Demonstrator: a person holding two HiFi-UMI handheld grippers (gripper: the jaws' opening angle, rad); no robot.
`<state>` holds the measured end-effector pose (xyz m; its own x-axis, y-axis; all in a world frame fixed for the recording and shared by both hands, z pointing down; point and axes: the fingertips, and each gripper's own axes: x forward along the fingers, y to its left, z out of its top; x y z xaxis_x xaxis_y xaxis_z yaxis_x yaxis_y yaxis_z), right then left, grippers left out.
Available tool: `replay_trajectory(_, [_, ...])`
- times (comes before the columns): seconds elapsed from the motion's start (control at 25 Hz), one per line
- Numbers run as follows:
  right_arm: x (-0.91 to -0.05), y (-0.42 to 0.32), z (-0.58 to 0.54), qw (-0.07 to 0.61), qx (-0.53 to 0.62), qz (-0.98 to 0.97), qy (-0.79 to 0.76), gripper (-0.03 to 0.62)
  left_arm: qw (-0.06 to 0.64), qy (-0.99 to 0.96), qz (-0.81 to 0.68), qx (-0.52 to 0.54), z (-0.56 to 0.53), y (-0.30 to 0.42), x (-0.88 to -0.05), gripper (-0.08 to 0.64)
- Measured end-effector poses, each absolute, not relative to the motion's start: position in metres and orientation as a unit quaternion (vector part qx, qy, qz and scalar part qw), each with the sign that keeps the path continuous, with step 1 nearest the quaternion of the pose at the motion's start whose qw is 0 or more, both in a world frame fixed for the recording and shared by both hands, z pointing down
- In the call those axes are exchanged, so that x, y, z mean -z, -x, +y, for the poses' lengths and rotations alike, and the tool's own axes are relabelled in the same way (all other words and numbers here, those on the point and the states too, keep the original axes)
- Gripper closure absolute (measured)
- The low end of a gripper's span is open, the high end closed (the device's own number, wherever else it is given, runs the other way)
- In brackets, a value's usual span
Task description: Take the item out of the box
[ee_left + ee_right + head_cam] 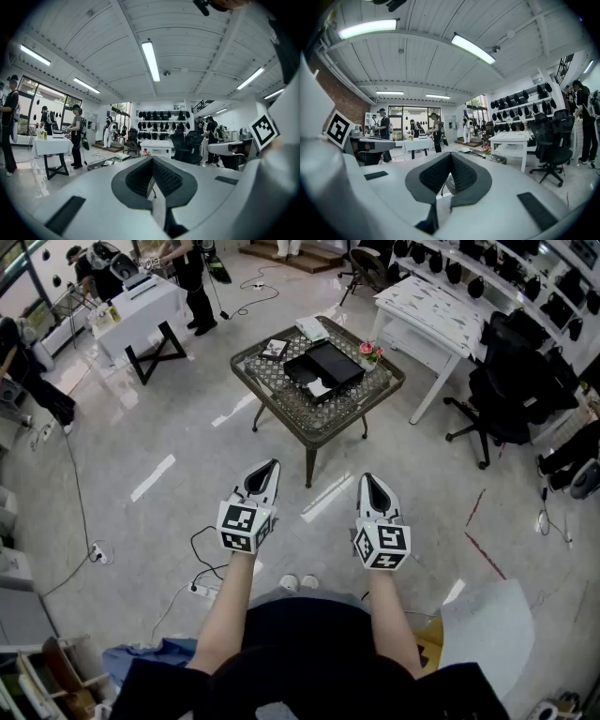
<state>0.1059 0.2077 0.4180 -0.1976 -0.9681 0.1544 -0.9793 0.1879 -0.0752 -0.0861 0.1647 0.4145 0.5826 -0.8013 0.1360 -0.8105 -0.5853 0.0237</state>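
An open black box (323, 371) lies on a low square wicker table (281, 401) some way ahead of me, with a white item (319, 387) showing at its near end. My left gripper (271, 466) and right gripper (367, 478) are held side by side over the floor, well short of the table, both pointing toward it. In the left gripper view the left gripper (152, 158) has its jaws closed tip to tip with nothing between them. The right gripper (451, 154) is likewise shut and empty. The box is too small to make out in either gripper view.
The table also holds a small booklet (274, 349), white papers (312, 328) and pink flowers (367, 351). A white trestle table (141, 306) stands far left, a white desk (427, 315) and black office chairs (511, 381) right. Cables (202, 549) lie on the glossy floor. People stand at the back.
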Motion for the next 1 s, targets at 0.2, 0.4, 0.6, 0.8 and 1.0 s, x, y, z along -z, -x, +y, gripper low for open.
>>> replay_trajectory(0.2, [-0.419,-0.103,0.208,0.037,-0.078,-0.77,-0.632,0.591,0.044,-0.888,-0.454,-0.057,0.165,0.089,-0.417,0.54])
replay_trajectory(0.4, [-0.418,-0.104,0.206,0.038,-0.079,-0.77,-0.633,0.591,0.046,-0.89,-0.45,-0.057,0.163,0.087,-0.417,0.54])
replay_trajectory(0.6, [-0.419,-0.105,0.204,0.039,-0.079,-0.769,-0.633,0.591,0.049,-0.89,-0.449,-0.06,0.162,0.085,-0.421,0.54])
replay_trajectory(0.8, [-0.419,-0.106,0.207,0.025,-0.082,-0.77,-0.632,0.591,0.052,-0.892,-0.446,-0.058,0.165,0.083,-0.423,0.54])
replay_trajectory(1.0, [-0.42,-0.108,0.206,0.019,-0.087,-0.768,-0.635,0.589,0.061,-0.899,-0.429,-0.056,0.167,0.077,-0.426,0.54])
